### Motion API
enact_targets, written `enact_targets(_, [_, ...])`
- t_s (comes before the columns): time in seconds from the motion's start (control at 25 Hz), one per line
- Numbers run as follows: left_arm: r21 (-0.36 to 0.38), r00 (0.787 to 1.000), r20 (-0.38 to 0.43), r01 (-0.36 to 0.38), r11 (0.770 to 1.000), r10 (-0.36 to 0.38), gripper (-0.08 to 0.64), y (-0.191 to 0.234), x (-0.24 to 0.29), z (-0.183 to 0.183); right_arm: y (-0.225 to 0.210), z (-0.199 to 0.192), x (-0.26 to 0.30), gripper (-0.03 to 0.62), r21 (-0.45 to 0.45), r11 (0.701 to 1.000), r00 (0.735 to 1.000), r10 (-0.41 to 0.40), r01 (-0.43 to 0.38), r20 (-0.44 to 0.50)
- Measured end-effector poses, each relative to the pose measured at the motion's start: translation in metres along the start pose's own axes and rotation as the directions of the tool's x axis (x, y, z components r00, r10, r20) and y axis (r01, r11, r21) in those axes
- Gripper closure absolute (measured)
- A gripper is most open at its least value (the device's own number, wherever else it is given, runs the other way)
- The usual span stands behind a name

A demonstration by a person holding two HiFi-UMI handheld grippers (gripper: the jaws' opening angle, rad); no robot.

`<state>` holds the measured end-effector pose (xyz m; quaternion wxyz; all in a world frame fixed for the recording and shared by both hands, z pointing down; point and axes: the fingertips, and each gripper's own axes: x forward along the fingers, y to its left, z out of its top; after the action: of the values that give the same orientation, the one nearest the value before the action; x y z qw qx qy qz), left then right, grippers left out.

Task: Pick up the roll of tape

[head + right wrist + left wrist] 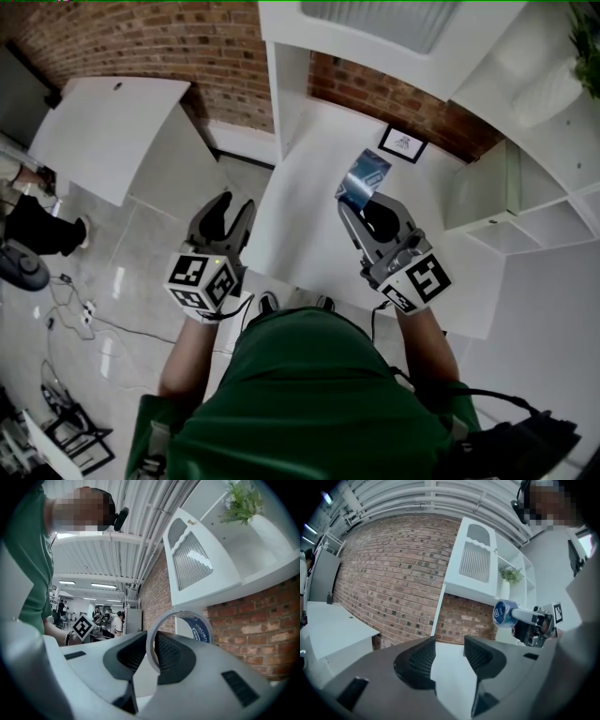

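Leaving the left gripper [225, 208] aside, jaws apart with nothing between them. Pinching the roll of tape [364, 178] by its wall in the right gripper [373, 204], jaws nearly closed on it, aloft above the white table [305, 202]; best held level and firm, without crushing the ring.

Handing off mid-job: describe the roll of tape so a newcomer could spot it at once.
Start at the white table against the brick wall; the right tool reaches forward over its middle. The roll of tape is pinched by its wall between that tool's jaws, held clear of the tabletop. It is the only blue ring there, unlike the dark framed picture beyond it.
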<state>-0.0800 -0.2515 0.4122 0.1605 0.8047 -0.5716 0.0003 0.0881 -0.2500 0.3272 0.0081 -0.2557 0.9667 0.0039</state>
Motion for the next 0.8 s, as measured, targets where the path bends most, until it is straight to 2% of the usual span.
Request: enact_targets(0.8, [-0.012, 1.0, -0.019, 0.012, 1.0, -0.012, 0.357, -0.007, -0.009, -0.011, 0.009, -0.004, -0.007, 0.526, 0.005, 1.0, 1.0, 0.001, -0.001, -0.016])
